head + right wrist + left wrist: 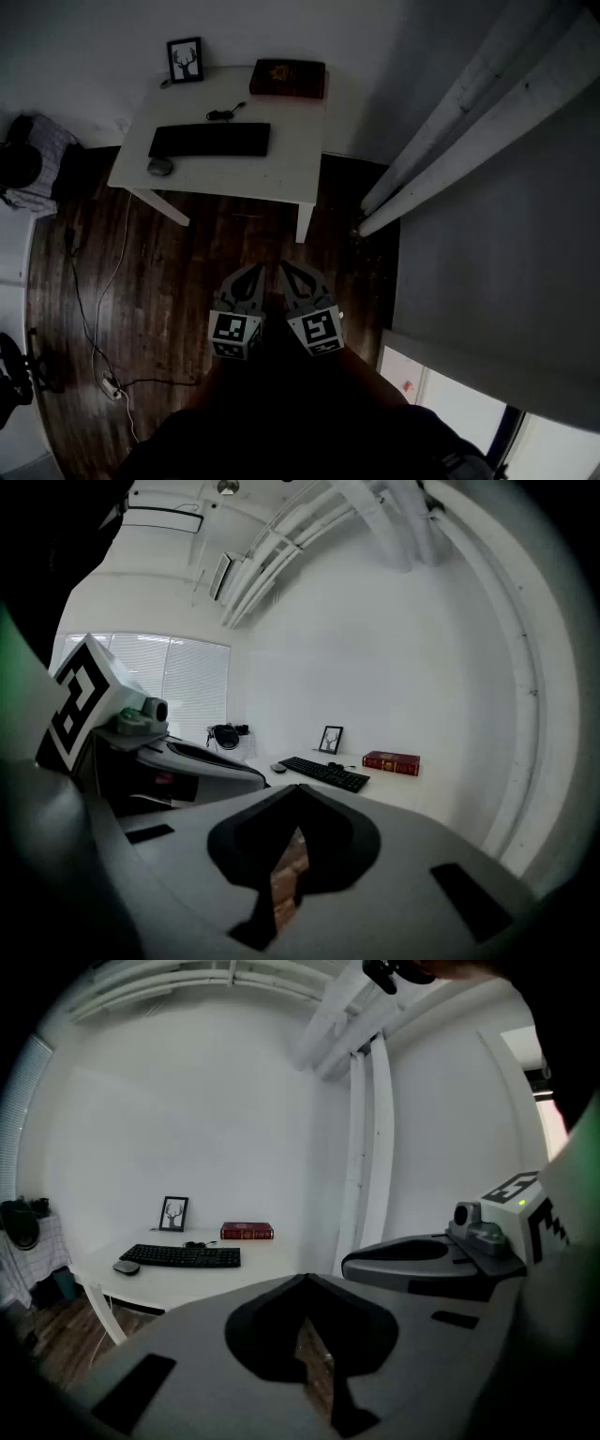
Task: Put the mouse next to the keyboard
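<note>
The left tool [257,271] and right tool [287,268] are clenched empty, probably since the mouse [160,167] on the bench [286,169] is far.

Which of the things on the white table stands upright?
The framed deer picture, at the far left corner of the table. The keyboard, mouse and red book all lie flat.

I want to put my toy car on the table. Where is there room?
The bare right end of the table, between the keyboard and the edge, in front of the red book. Crowded: left and back, with mouse, picture frame, cable.
</note>
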Demonstrator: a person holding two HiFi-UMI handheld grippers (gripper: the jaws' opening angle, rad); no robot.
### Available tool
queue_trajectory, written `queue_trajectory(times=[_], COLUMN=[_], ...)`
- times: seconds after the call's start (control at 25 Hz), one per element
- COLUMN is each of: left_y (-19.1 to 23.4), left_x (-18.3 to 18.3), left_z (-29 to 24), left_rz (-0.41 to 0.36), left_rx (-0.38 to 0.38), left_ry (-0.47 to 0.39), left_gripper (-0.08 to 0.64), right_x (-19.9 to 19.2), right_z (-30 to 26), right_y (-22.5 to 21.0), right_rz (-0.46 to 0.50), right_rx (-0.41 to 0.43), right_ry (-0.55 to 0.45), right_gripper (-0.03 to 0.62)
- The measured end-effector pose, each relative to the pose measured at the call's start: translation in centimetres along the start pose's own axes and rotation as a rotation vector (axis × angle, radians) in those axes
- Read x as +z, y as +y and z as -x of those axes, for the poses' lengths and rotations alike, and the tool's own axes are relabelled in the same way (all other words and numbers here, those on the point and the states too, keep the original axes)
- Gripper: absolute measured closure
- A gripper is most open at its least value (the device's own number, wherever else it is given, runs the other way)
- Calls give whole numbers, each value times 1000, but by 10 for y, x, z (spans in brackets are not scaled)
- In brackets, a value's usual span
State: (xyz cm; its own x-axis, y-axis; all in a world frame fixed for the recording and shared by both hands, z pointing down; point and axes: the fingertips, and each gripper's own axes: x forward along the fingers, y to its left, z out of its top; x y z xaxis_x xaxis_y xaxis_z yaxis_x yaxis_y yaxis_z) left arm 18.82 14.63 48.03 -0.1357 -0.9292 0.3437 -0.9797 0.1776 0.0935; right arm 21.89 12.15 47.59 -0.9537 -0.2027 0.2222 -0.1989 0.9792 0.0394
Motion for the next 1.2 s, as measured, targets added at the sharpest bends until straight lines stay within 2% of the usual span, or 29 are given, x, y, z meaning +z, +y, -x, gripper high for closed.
queue_trajectory(times=[0.16,0.32,0.92,1.2], left_y=[14,39,160,220], left_x=[5,9,-10,-25], left_z=[6,13,67,86], left_rz=[-6,14,137,223], left_rx=[11,54,280,356], left_ry=[3,-4,-4,-13], left_gripper=[557,557,557,557], right_x=[5,20,29,26], right_z=[-13,-30,-126,-171], right_y=[10,24,118,159], right_rz=[0,10,51,112], right_rx=[15,49,294,396], right_ry=[5,19,62,121], right_gripper=[572,572,571,571])
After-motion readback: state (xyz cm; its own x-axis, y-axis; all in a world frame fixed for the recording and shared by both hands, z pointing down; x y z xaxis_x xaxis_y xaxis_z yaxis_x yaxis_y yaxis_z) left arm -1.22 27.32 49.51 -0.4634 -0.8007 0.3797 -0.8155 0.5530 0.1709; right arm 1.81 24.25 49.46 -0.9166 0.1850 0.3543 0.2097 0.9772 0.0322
